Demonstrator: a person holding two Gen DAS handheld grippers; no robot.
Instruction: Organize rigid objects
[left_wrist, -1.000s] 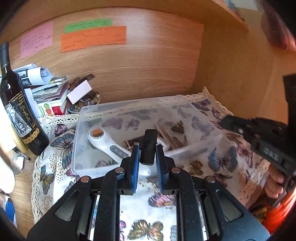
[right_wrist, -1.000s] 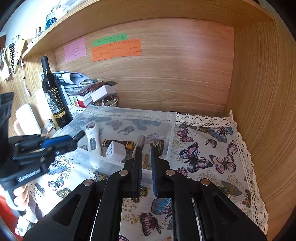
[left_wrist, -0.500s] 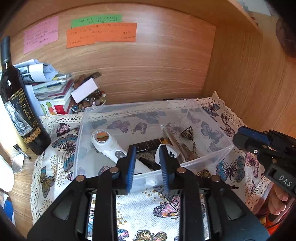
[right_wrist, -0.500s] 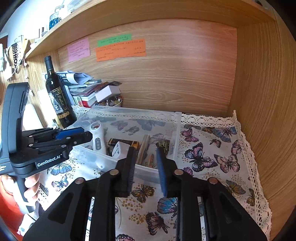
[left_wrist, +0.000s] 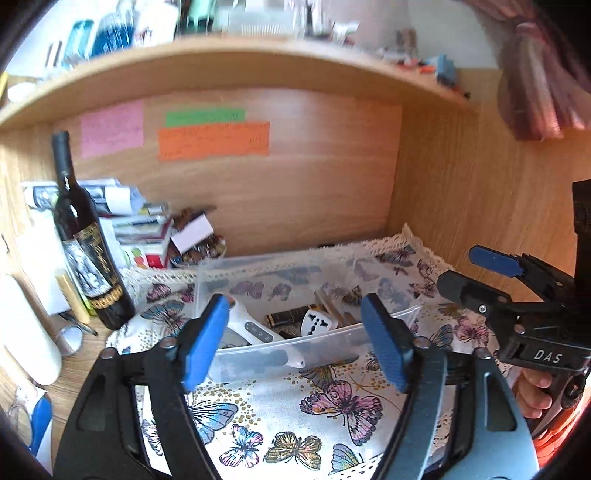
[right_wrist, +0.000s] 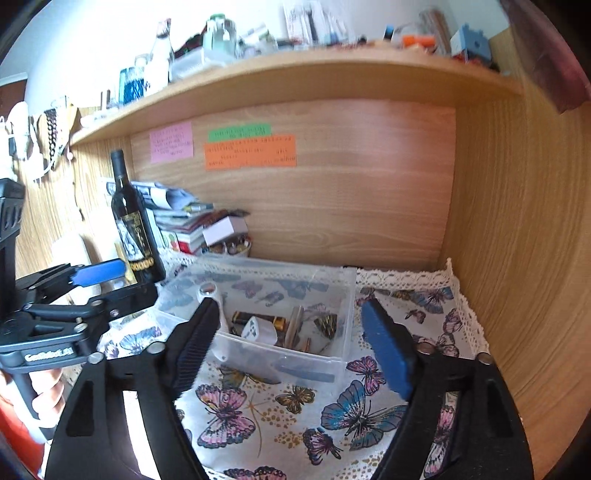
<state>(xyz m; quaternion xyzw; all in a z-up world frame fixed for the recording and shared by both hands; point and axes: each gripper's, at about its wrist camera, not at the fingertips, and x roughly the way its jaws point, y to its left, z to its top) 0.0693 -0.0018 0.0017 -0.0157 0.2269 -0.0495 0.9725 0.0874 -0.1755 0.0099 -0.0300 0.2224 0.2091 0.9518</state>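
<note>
Left claw (left_wrist: 291, 339) and right claw (right_wrist: 288, 345) spread wide, empty, before clear bin (right_wrist: 343, 291) of small stiff items; white travel adapter (left_wrist: 317, 325) likely light, smooth, best pinched across flat sides.

Left gripper (left_wrist: 295, 339) being held with jaws spread wide, blue pads (left_wrist: 201, 341) facing inward, nothing being gripped. Right gripper (right_wrist: 291, 345) likewise being held wide open, nothing between jaws. Both being pointed forward, side by side, slightly apart. Handle of right gripper being grasped by right hand (left_wrist: 532, 393); handle of left gripper by left hand (right_wrist: 44, 393).
</note>
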